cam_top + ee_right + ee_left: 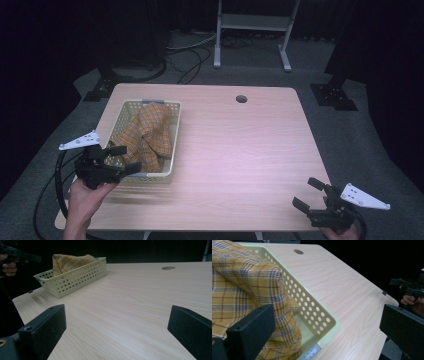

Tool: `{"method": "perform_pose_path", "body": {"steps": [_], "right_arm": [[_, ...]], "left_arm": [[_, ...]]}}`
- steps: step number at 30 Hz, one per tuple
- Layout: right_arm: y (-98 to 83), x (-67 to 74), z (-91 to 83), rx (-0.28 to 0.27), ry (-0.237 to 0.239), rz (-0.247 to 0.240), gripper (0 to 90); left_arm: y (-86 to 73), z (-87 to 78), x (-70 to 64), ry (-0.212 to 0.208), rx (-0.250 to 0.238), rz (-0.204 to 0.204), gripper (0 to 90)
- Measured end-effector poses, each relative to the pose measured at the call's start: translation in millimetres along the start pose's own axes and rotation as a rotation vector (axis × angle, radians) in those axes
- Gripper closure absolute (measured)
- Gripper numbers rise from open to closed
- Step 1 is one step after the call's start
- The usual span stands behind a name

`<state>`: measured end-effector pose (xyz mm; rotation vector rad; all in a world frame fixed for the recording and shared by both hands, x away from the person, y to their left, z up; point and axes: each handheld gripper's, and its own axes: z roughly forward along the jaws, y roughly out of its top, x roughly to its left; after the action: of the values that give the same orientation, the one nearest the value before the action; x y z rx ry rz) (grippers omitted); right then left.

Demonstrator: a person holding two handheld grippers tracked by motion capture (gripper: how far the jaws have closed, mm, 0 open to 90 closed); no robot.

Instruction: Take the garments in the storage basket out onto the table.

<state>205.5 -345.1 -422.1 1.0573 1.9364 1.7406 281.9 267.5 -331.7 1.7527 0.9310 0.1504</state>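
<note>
A pale green perforated basket (174, 131) sits at the table's (250, 150) left side, its long axis running from the near edge toward the far edge, slightly skewed. Inside lies a crumpled yellow plaid cloth (147, 135), bunched lengthwise and rising above the rim. The left gripper (119, 159) hangs over the basket's near left corner, jaws spread wide and holding nothing, one jaw over the cloth in the left gripper view. The right gripper (310, 194) is at the table's near right corner, jaws also wide apart and empty.
</note>
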Motion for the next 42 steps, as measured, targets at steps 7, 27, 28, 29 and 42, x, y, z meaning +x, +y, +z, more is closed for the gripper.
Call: {"method": "perform_pose_path", "body": {"steps": [7,27,28,29,42], "right_arm": [[0.0,0.3,-0.1,0.002,0.001,-0.001,1.8],[0.0,0.2,0.3,0.005,0.001,-0.004,1.8],[0.0,0.2,0.2,0.005,0.002,-0.003,1.8],[0.0,0.1,0.1,0.004,0.002,-0.003,1.8],[-0.2,-1.1,-0.3,0.003,0.002,-0.004,1.8]], "left_arm": [[4.6,3.2,5.5,0.001,0.003,-0.012,0.2],[20.7,22.2,18.6,0.025,0.050,-0.025,0.2],[21.8,23.7,19.2,0.025,0.055,-0.023,0.2],[22.8,24.6,19.5,0.022,0.056,-0.023,0.2],[30.9,36.6,28.5,0.047,0.104,-0.021,0.2]]}}
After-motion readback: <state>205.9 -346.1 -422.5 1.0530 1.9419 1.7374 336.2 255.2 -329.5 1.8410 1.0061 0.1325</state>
